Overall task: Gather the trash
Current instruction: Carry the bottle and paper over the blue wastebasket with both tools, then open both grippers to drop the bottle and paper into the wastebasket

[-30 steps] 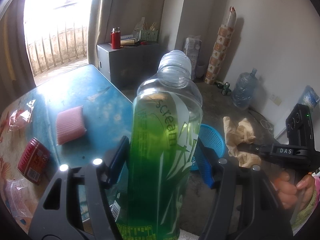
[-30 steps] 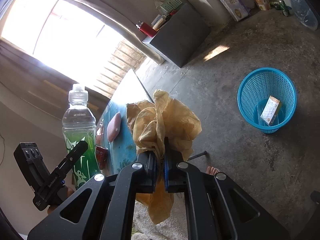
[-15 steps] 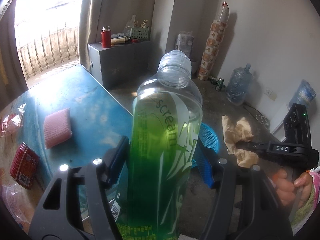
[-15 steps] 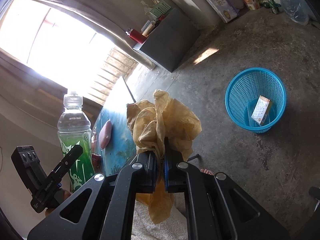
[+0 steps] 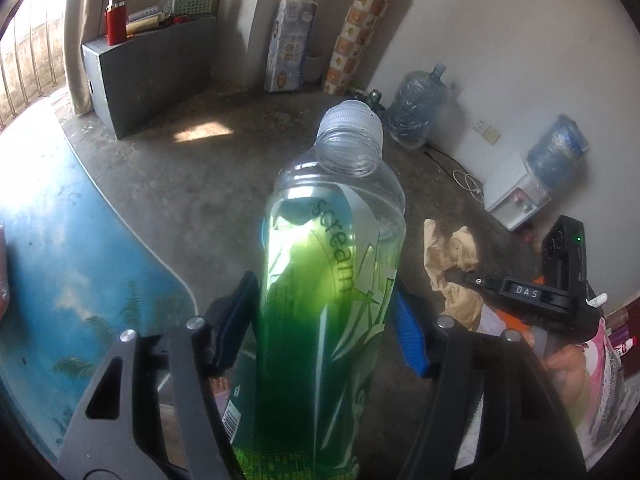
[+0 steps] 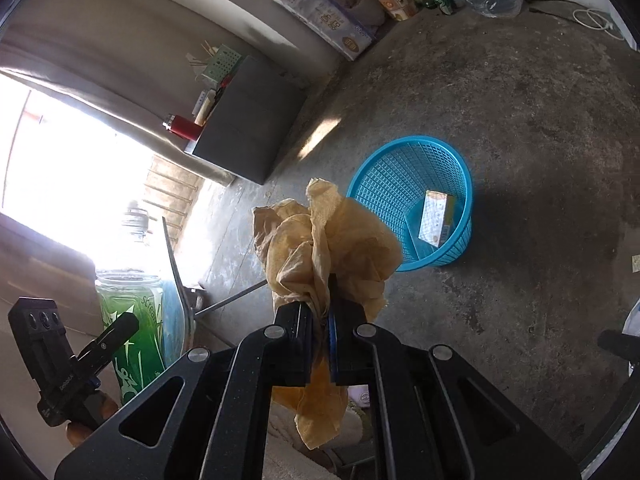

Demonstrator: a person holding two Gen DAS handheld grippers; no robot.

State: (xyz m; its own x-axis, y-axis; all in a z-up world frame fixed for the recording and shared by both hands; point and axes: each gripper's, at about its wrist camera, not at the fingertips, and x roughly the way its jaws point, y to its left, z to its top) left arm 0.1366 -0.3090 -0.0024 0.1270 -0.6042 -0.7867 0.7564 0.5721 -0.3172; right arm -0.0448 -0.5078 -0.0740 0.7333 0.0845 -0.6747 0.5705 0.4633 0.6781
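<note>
Bottle (image 5: 332, 280) base cut off below; basket (image 6: 412, 204) carton's (image 6: 438, 218) print illegible.

Count: one green bottle (image 5: 332, 280); one crumpled brown paper (image 6: 328, 248); one blue basket (image 6: 412, 204) with one carton (image 6: 437, 218) inside; two water jugs (image 5: 420, 116).

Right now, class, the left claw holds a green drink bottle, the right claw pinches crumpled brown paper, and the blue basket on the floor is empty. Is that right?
Not quite. The blue basket is not empty: the right wrist view shows a small carton lying inside it. The rest stands: the left claw holds the green drink bottle, and the right claw pinches the crumpled brown paper.
</note>
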